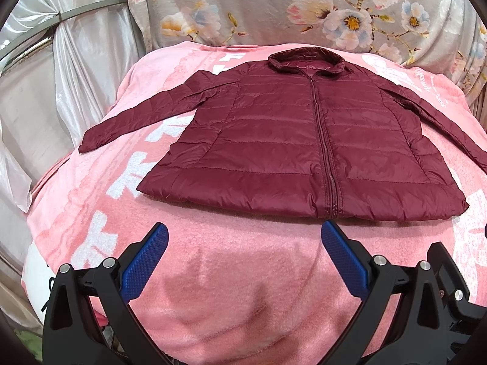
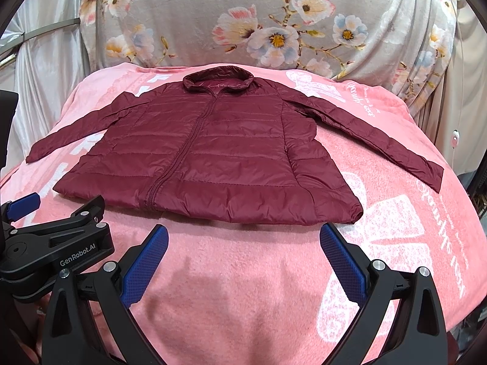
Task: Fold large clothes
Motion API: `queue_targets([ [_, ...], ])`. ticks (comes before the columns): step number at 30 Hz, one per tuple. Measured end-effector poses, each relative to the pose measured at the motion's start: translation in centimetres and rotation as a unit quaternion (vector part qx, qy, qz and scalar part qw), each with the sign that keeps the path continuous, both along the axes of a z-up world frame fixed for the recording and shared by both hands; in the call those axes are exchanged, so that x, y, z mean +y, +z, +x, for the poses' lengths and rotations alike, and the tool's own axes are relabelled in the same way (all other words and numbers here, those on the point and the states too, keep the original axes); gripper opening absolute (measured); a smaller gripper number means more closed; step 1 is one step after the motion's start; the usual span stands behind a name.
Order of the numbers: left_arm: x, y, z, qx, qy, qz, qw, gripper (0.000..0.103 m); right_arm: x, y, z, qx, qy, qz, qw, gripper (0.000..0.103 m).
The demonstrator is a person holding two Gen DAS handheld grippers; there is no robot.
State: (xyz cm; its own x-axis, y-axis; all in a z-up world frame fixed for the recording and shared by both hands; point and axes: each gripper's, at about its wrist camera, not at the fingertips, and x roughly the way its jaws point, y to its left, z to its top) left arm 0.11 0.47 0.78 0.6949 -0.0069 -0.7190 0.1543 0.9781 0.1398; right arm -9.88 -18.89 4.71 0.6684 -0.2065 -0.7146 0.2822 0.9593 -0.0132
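A dark red quilted jacket [image 1: 274, 140] [image 2: 210, 158] lies flat and zipped on a pink blanket [image 1: 228, 258] [image 2: 243, 258], collar at the far end, both sleeves spread outward. My left gripper [image 1: 245, 234] hovers open just short of the hem, near the zip's lower end, with nothing between its blue pads. My right gripper [image 2: 243, 237] is open too, in front of the hem's right half, holding nothing. The left gripper's black body [image 2: 57, 243] shows at the left of the right wrist view.
The blanket covers a raised bed-like surface that drops off at left and right. Floral grey fabric [image 1: 304, 9] [image 2: 274, 24] hangs behind the collar. Shiny white curtain [image 1: 76, 76] with a metal rail stands at the left.
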Motion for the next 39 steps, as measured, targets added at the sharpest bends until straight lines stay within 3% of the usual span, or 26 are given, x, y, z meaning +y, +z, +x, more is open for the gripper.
queue_targets([
  [39,0.35,0.06,-0.28,-0.001,0.001,-0.002,1.0,0.098,0.1,-0.08,-0.07,-0.002,0.001,0.0,1.0,0.098],
])
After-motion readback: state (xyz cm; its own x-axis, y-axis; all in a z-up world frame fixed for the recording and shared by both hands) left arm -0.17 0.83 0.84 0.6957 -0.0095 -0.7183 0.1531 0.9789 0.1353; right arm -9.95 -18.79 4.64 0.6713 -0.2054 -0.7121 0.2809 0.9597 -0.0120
